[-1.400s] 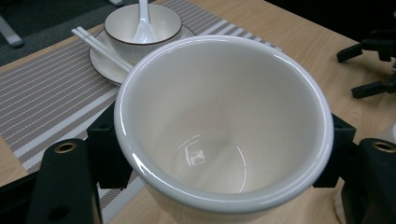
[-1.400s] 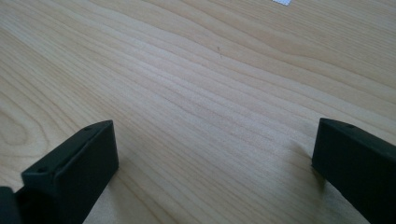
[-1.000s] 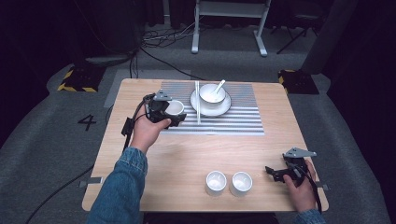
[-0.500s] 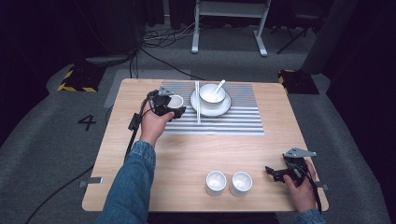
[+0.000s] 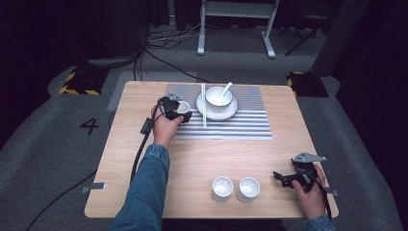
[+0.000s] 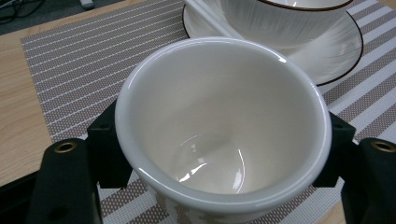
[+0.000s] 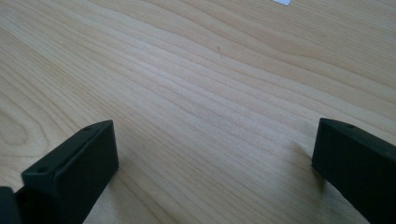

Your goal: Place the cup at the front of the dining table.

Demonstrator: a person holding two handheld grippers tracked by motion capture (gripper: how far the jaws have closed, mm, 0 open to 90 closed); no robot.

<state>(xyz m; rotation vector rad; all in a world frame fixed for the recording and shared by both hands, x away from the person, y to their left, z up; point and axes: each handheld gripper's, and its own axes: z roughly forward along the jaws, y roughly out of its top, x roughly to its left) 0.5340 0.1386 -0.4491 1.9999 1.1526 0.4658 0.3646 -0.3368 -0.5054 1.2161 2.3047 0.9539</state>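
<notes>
White cup [image 6: 223, 126] clamped by left tongs [image 5: 176, 109] across its sides, over the striped placemat [image 5: 240, 126] just beside the saucer [image 5: 216, 111] — likely being set there. Right tongs [image 5: 288, 178] idle, spread wide, empty, low over the tabletop [image 5: 192, 159] near two spare cups [image 5: 235, 188].

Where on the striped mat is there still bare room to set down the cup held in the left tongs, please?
The mat is bare right of the plate and along its near edge. Its left part is crowded: the left tongs hold the cup beside the chopsticks and plate.
</notes>
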